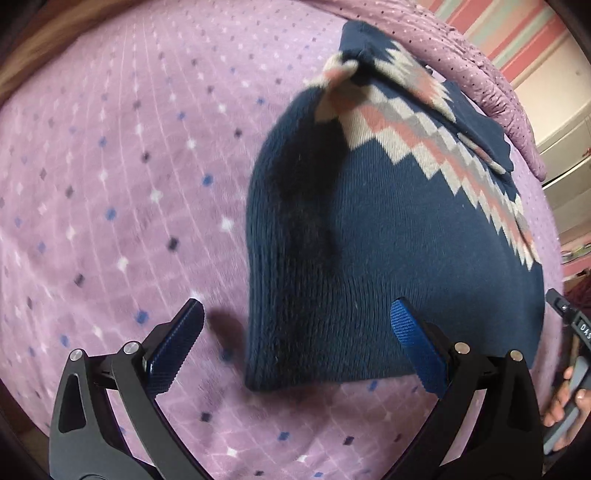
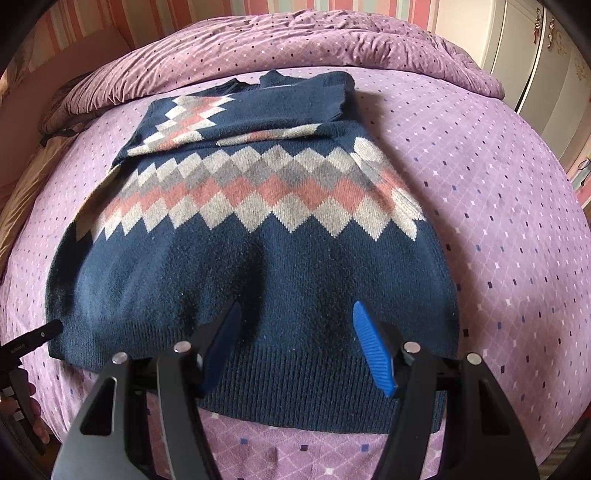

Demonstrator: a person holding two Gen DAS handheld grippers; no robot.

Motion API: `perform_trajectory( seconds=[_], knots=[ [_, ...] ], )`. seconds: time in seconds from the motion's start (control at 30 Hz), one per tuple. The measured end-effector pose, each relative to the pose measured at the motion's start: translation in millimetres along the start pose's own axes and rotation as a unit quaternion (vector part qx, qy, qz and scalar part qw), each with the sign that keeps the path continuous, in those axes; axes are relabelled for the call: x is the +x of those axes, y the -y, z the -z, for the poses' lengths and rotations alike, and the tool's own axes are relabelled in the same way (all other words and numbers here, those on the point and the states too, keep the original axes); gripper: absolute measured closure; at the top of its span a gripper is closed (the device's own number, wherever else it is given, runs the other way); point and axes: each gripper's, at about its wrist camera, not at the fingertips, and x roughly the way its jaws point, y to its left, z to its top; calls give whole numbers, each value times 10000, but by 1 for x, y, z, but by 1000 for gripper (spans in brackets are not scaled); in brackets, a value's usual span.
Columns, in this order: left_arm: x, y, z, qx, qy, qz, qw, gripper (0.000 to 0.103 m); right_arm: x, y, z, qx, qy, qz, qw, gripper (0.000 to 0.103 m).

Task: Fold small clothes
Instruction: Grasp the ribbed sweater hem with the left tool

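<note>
A small navy knit sweater [image 2: 258,266] with a band of cream, grey and pink diamonds lies flat on the purple bedspread [image 2: 517,221]. Both its sleeves are folded across the chest at the far end. My right gripper [image 2: 295,332] is open, its blue pads just above the ribbed hem [image 2: 295,387] near the sweater's middle. In the left wrist view the sweater [image 1: 388,258] fills the right half. My left gripper [image 1: 295,325] is open over the sweater's near left hem corner, with one pad over the bedspread [image 1: 110,184] and one over the knit.
A rumpled purple duvet [image 2: 295,44] is heaped behind the sweater at the far end of the bed. A cream wardrobe [image 2: 546,74] stands at the right, striped wallpaper [image 1: 517,29] behind. The other gripper and a hand show at each view's edge [image 2: 22,350].
</note>
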Motion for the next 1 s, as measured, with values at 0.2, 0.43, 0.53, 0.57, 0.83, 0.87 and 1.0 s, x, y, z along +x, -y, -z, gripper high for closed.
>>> perform_trajectory(
  seconds=[0.2, 0.43, 0.53, 0.57, 0.83, 0.87, 1.0],
  knots=[
    [3, 9, 9, 119, -95, -27, 9999, 9, -1, -2, 2, -50, -1, -12, 10000, 39],
    [5, 15, 11, 131, -330, -133, 9993, 59, -3, 2, 2, -64, 5, 32, 10000, 39],
    [7, 12, 8, 83, -405, -108, 9991, 76, -4, 7, 4, -12, 34, 44, 10000, 39],
    [7, 13, 7, 108, -416, -117, 9990, 78, -4, 9, 6, 5, 23, 58, 10000, 39],
    [1, 29, 3, 397, -422, -243, 9980, 89, 17, 49, 33, 486, -392, 152, 9979, 38],
    [1, 30, 3, 408, -416, -256, 9980, 89, 22, 57, 39, 586, -478, 179, 9970, 38],
    [1, 32, 4, 462, -419, -342, 9975, 89, 31, 80, 55, 801, -623, 193, 9947, 38]
  ],
)
